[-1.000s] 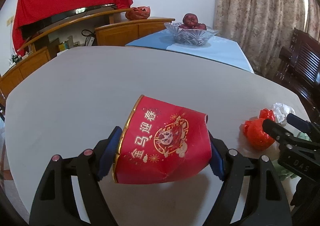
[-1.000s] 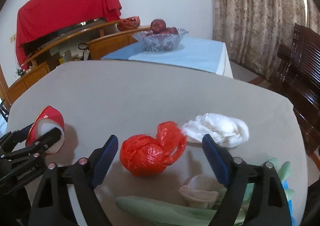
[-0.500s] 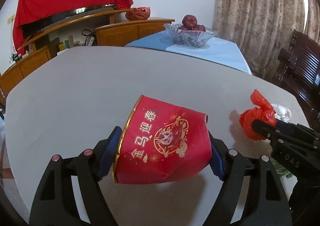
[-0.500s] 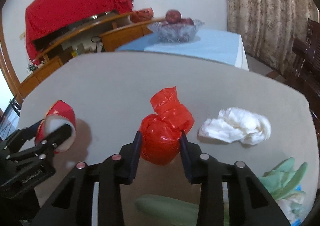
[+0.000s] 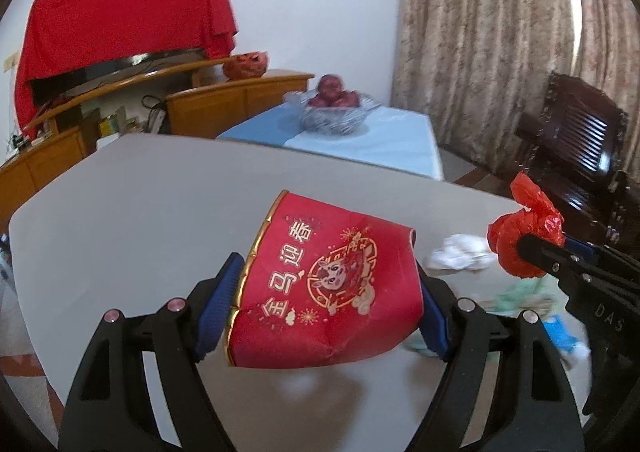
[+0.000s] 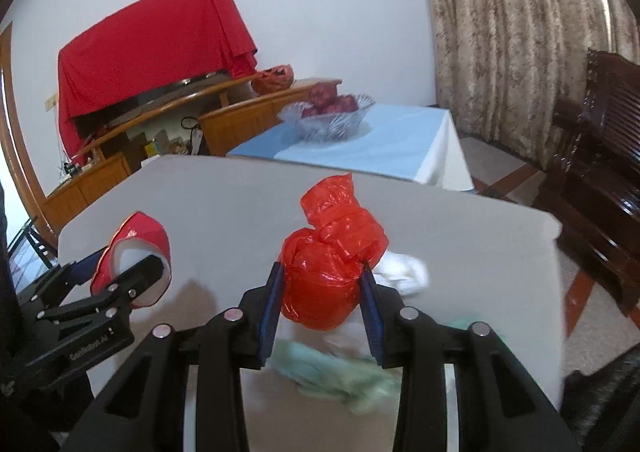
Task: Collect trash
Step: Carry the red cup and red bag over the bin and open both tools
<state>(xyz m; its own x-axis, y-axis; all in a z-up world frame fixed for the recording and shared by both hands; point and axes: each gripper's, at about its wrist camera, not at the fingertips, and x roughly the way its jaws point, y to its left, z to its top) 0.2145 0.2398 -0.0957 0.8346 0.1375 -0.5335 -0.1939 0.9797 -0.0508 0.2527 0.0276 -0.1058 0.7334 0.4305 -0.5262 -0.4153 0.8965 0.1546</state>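
My left gripper point(image 5: 326, 306) is shut on a crushed red paper cup point(image 5: 324, 284) with gold Chinese print, held above the grey table point(image 5: 152, 204). The cup point(image 6: 136, 252) also shows at the left of the right wrist view. My right gripper point(image 6: 320, 300) is shut on a knotted red plastic bag point(image 6: 330, 272) and holds it lifted above the table. The bag point(image 5: 524, 236) appears at the right of the left wrist view. A crumpled white tissue point(image 6: 404, 272) lies on the table behind the bag.
Pale green gloves point(image 6: 336, 376) and a blue scrap point(image 5: 568, 336) lie near the table's front right. Beyond are a blue-clothed table point(image 6: 384, 144) with a glass fruit bowl point(image 6: 328, 120), a wooden sideboard point(image 5: 224, 100) and dark wooden chairs point(image 6: 600, 156) at right.
My right gripper has closed on the red bag and lifted it off the table. The left gripper has also risen, still holding the cup.
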